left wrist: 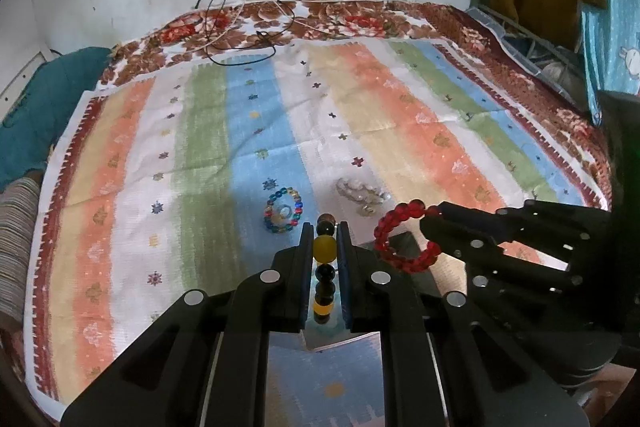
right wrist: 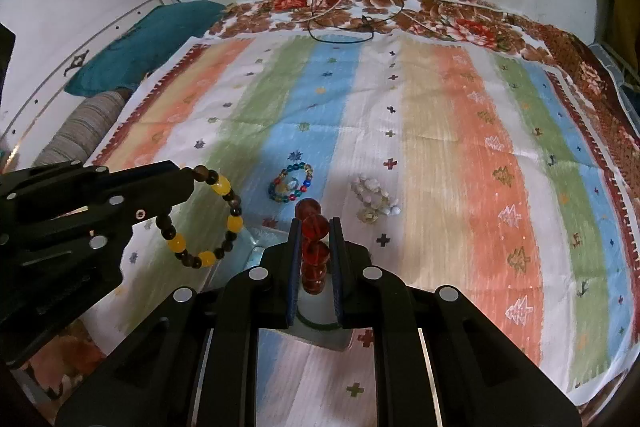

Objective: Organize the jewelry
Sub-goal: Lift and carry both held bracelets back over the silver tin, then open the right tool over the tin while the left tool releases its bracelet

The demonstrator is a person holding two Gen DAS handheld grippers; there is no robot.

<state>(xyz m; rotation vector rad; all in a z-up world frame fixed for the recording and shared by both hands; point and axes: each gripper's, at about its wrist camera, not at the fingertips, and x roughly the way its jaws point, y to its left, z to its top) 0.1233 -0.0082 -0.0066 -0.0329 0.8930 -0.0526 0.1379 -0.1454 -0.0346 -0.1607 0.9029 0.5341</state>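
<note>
Hanging from the left gripper (left wrist: 325,227), clamped: yellow-and-dark bead bracelet (right wrist: 208,215). Just right of it, the right gripper (right wrist: 315,223) pinches a red bead bracelet (left wrist: 404,237). Beyond both, on the striped cloth (right wrist: 440,131): multicolour bracelet (right wrist: 291,183), white one (right wrist: 374,197) to its right.

No readable text, labels, brands or numbers in either view. Only woven signs on the striped cloth (left wrist: 224,131): small cross marks (right wrist: 390,163) in a column ahead of the right gripper (right wrist: 314,227), star-like flower marks (left wrist: 270,183) on the blue stripe just ahead of the left gripper (left wrist: 325,231), and little tree shapes (right wrist: 503,174) on the orange stripe off to the right gripper's right side. A white cartoon figure (left wrist: 629,59) is printed on the blue fabric at the far right of the left gripper's view; no lettering can be made out on it.
</note>
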